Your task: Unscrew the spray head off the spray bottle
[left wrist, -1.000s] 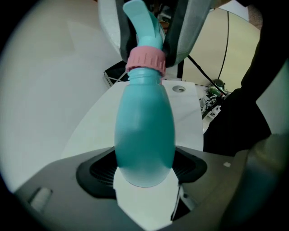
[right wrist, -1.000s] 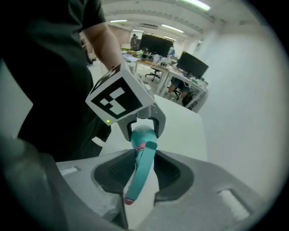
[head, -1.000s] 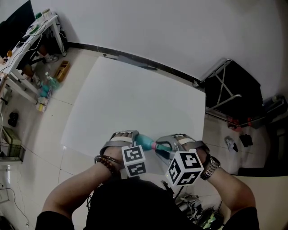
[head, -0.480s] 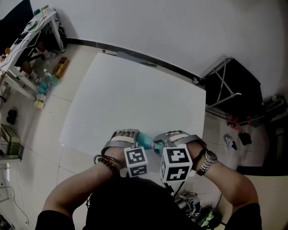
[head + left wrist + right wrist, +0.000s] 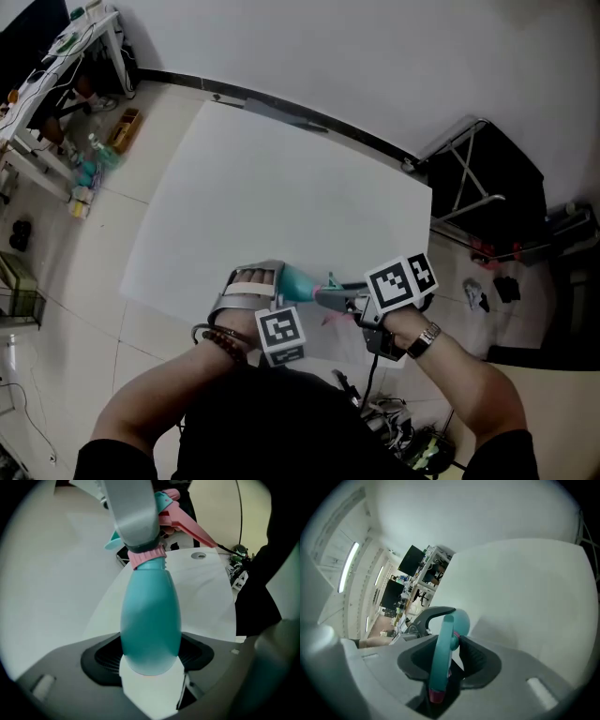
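Head view first: I have the spray bottle [image 5: 298, 284] lifted off the tabletop [image 5: 281, 187], over its near edge. Its long axis runs across from the left gripper [image 5: 274, 292] to the right gripper [image 5: 349, 300]. In the left gripper view the jaws are clenched on the teal body, with the neck and spray head [image 5: 180, 522] pointing straight away. In the right gripper view the jaws are clamped on the spray head, with the bottle body just beyond. I judge the coming twist must roll about that shared axis, and the right hand is best placed to do it.

Left gripper [image 5: 278, 283] and right gripper [image 5: 342, 300], both gripping, face each other, angled down.
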`<act>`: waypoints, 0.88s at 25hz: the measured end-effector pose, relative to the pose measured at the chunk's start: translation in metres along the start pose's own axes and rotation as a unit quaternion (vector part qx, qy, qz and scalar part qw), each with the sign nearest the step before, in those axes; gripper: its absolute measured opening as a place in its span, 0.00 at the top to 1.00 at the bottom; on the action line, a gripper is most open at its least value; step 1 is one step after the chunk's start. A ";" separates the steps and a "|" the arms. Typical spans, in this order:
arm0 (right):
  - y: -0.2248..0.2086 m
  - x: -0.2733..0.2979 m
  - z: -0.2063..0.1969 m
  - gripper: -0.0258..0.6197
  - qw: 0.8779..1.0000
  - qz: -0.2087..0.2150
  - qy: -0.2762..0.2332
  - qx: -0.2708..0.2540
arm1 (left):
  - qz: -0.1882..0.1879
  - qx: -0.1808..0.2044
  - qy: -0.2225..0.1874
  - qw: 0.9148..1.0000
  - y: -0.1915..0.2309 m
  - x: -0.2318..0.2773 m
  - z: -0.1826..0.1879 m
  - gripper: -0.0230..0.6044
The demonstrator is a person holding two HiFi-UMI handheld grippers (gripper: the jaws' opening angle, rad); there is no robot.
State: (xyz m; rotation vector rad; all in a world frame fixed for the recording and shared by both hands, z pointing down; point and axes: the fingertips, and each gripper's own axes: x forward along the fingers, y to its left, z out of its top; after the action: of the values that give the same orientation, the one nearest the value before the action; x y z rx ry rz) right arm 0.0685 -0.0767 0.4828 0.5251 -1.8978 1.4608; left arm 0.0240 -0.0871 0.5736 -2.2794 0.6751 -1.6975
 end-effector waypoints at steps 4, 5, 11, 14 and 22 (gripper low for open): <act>0.008 -0.004 0.010 0.78 0.998 -0.012 -0.044 -0.047 | -0.041 -0.060 -0.017 0.997 -0.001 -0.002 0.003 0.37; 0.010 -0.006 0.013 0.78 0.996 -0.024 -0.051 -0.071 | -0.050 -0.071 -0.021 0.996 -0.001 -0.003 0.005 0.37; 0.013 -0.010 0.017 0.78 0.983 -0.075 -0.047 -0.161 | -0.051 -0.071 -0.020 0.996 0.005 -0.005 0.009 0.36; 0.007 -0.007 0.017 0.78 0.993 -0.059 -0.056 -0.085 | -0.039 -0.065 -0.010 0.997 0.007 -0.002 0.005 0.36; 0.007 -0.004 0.020 0.78 0.990 0.005 -0.113 0.080 | 0.039 -0.033 0.006 0.999 0.027 -0.004 -0.005 0.36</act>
State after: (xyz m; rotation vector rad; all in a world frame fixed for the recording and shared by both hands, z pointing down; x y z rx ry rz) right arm 0.0611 -0.0941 0.4724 0.7862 -1.9645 1.6266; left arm 0.0125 -0.1079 0.5602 -2.2564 0.8250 -1.6778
